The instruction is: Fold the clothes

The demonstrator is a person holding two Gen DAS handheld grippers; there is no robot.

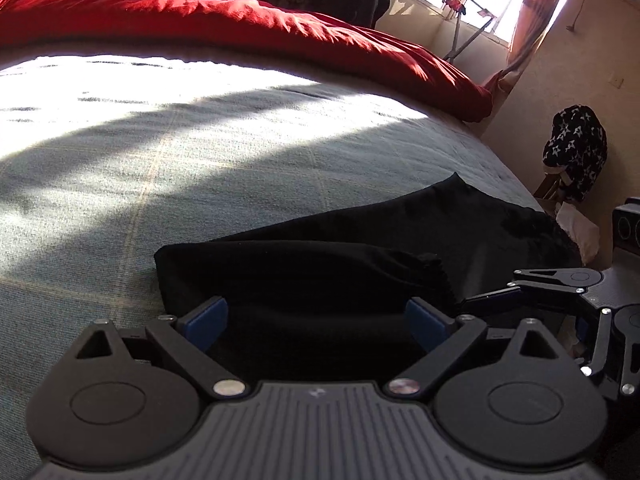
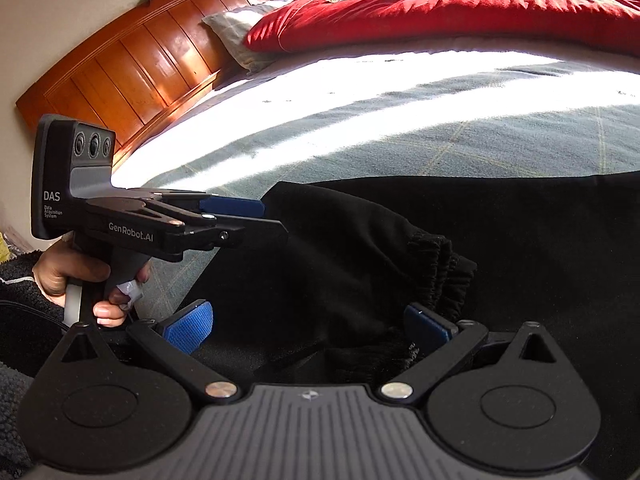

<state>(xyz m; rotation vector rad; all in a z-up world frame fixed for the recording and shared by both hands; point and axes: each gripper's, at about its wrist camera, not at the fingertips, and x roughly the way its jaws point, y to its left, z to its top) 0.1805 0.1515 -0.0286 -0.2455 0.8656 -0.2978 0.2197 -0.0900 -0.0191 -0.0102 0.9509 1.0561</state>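
Note:
A black garment (image 1: 360, 240) lies partly folded on the grey-green bedspread (image 1: 160, 160) near the bed's front edge. Its gathered elastic hem (image 2: 440, 268) shows in the right wrist view. My left gripper (image 1: 316, 320) is open, its blue pads (image 1: 204, 320) spread wide over the garment's near edge. My right gripper (image 2: 308, 326) is open too, straddling bunched black cloth (image 2: 360, 280) just below the elastic hem. In the right wrist view the left gripper (image 2: 272, 220) comes in from the left, held by a hand (image 2: 68, 276), with its tips at the garment's left edge. The right gripper (image 1: 492, 296) appears side-on at the right of the left wrist view.
A red duvet (image 1: 240, 28) lies across the far half of the bed, with a pillow (image 2: 236, 36) against the wooden headboard (image 2: 140, 64). A drying rack (image 1: 460, 12) stands by the window. A star-patterned cloth (image 1: 576, 148) hangs on a chair off the bed's right side.

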